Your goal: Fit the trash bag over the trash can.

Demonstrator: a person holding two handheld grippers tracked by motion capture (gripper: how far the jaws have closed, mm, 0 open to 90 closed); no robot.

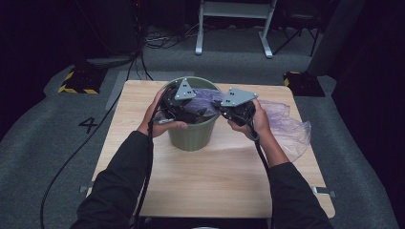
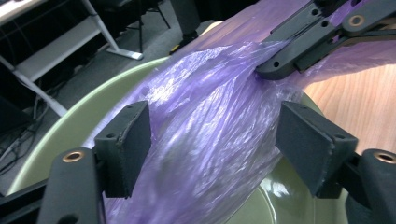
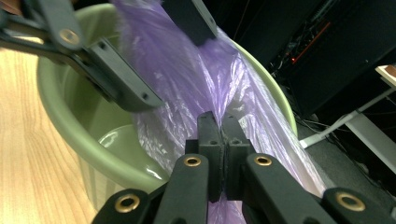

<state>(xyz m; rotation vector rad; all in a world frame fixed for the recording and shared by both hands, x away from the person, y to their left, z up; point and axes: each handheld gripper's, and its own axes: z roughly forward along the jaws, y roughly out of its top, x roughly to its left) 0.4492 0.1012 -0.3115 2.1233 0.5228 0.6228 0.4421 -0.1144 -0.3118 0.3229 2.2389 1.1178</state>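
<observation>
A green bin (image 1: 193, 136) stands mid-table with a thin purple plastic bag (image 1: 286, 126) trailing from its mouth over the table to the right. My left gripper (image 2: 215, 144) hangs open over the bin's mouth (image 2: 70, 126), its pads either side of the bag (image 2: 205, 107) without squeezing it. My right gripper (image 3: 223, 135) is shut on a bunched fold of the bag (image 3: 187, 79) at the bin's right rim (image 3: 60, 107). In the high view the left gripper (image 1: 193, 109) and right gripper (image 1: 224, 112) sit close together above the bin. The bin's bottom is partly hidden by the bag.
The wooden table (image 1: 215, 181) has bare room in front of the bin. Beyond it, on the grey floor, are a white frame's legs (image 1: 234, 28), yellow-black striped bases (image 1: 79, 81) and cables. A "4" mark (image 1: 89, 125) lies to the left.
</observation>
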